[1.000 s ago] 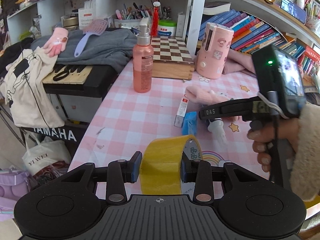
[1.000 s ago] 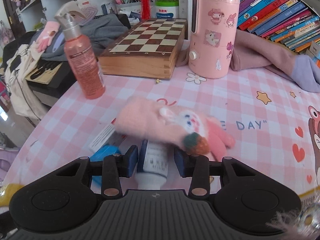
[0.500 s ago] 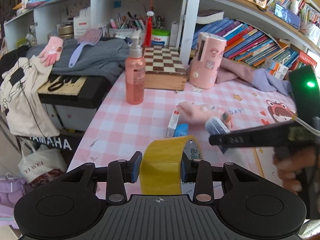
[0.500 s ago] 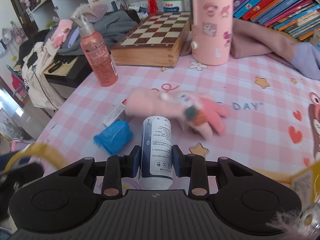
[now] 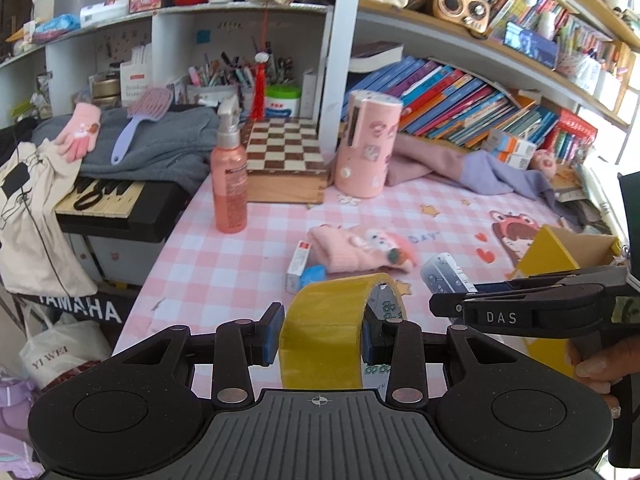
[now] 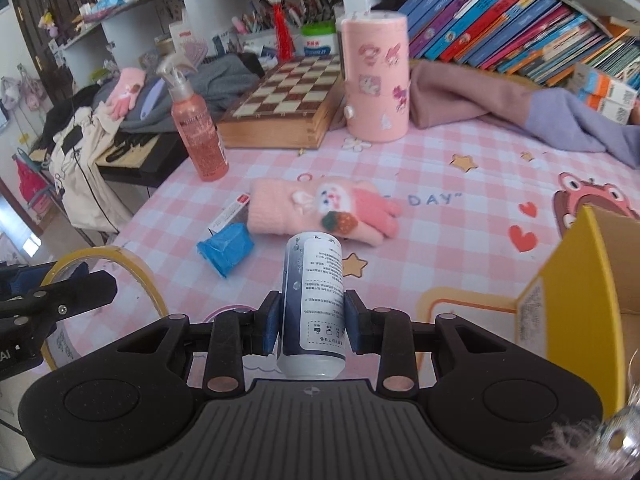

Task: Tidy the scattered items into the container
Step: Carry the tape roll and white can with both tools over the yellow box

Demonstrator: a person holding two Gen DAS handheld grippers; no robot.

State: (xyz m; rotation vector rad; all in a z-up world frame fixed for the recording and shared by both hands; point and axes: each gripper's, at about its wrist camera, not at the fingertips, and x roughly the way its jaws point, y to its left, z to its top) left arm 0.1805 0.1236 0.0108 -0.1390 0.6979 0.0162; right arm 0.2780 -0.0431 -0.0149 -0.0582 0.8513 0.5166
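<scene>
My left gripper [image 5: 320, 334] is shut on a yellow tape roll [image 5: 324, 336], held above the pink checked tablecloth. My right gripper [image 6: 311, 322] is shut on a white and dark blue bottle [image 6: 314, 300], lifted clear of the table. In the left wrist view the right gripper [image 5: 452, 300] hangs to the right with the bottle [image 5: 446, 276] in it. The yellow cardboard box [image 6: 576, 300] stands open at the right. On the cloth lie a pink glove [image 6: 320, 210], a blue packet [image 6: 226, 250] and a small white carton [image 6: 230, 214].
A pink spray bottle [image 5: 229, 184], a wooden chessboard box [image 5: 285, 164] and a pink cylinder [image 5: 366, 152] stand at the back. Purple cloth [image 6: 520, 112] lies at the back right. A keyboard [image 5: 108, 204] under grey clothes borders the table's left edge.
My right gripper closed on the bottle, lifted it off the table from under the glove, and carried it right toward the yellow box. My left gripper rose a little with the tape roll.
</scene>
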